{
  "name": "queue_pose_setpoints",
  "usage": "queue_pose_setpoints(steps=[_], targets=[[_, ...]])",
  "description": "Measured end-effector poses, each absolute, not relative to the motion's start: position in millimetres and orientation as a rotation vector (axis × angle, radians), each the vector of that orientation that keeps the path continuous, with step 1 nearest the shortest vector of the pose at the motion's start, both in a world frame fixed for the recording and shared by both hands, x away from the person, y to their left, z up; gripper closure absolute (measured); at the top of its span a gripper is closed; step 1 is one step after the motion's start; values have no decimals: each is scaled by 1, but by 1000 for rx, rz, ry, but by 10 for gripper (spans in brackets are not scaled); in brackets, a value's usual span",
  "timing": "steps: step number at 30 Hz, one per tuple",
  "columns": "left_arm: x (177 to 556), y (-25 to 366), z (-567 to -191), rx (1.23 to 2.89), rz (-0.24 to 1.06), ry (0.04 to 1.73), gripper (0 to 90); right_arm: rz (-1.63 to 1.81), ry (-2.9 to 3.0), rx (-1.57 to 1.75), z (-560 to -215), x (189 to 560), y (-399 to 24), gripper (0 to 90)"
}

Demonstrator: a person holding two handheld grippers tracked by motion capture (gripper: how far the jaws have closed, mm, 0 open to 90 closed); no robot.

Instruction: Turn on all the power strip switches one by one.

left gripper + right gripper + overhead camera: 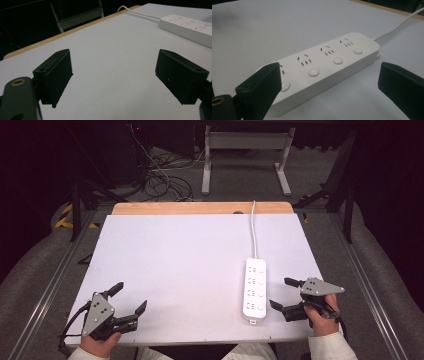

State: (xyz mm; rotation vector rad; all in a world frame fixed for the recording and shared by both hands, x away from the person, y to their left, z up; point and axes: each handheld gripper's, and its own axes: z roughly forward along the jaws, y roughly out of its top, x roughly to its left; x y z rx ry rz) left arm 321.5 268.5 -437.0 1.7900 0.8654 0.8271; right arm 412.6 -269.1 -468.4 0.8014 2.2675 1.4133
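A white power strip [254, 290] with several sockets and round buttons lies lengthwise on the right half of the white tabletop [175, 260]. Its white cord [253, 230] runs off the far edge. My right gripper [280, 292] is just right of the strip, jaws wide apart and pointing at its side. In the right gripper view the strip [324, 65] lies ahead, and my right gripper [328, 72] has nothing between its pads. My left gripper [131, 296] rests open at the front left over bare table. The left gripper view has the strip [190, 26] far off and my left gripper [113, 62] empty.
A wooden table edge [200, 208] shows beyond the white sheet. Metal rails [65, 270] run along both sides of the table. On the floor behind lie tangled cables [160, 175] and a white desk frame [245, 150].
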Motion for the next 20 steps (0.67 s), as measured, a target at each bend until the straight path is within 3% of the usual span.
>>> queue_pose_setpoints(steps=[8, 20], targets=[[325, 267, -441, 1810, 796, 870, 134, 1398, 2291, 852, -485, 409, -274, 79], [331, 269, -447, 1809, 822, 899, 120, 1337, 2292, 886, -483, 409, -276, 84]])
